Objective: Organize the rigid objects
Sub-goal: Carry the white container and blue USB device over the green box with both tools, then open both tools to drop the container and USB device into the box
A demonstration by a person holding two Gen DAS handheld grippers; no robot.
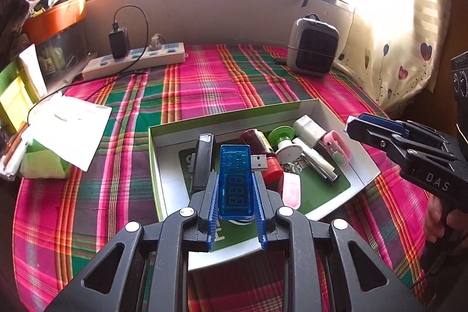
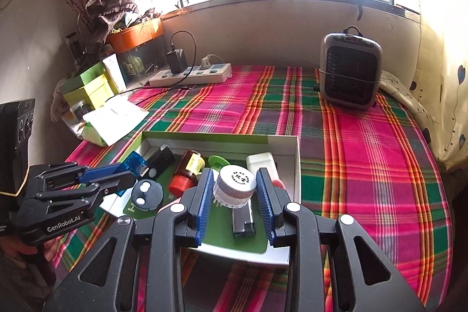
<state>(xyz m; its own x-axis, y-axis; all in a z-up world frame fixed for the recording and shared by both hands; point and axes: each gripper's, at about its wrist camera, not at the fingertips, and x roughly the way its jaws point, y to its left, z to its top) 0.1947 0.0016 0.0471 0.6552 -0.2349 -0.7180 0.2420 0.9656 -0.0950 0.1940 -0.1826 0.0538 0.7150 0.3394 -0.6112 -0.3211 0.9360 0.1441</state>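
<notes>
My left gripper (image 1: 236,180) is shut on a blue USB tester (image 1: 236,180) and holds it above the near left part of a shallow white box (image 1: 310,104); it also shows in the right wrist view (image 2: 133,165). In the box lie a brown bottle with a red cap (image 1: 263,148), a green cap (image 1: 281,133), a white block (image 1: 308,127), a pink band (image 1: 336,144) and a black item (image 1: 203,163). My right gripper (image 2: 235,189) is open around a small jar with a white lid (image 2: 235,186); its pads (image 2: 204,195) stand a little apart from it.
The box sits on a plaid cloth (image 1: 204,84). A power strip (image 1: 134,60) with a black charger is at the back left. A grey heater (image 1: 313,48) stands at the back right. Papers and green boxes (image 1: 58,133) are at the left.
</notes>
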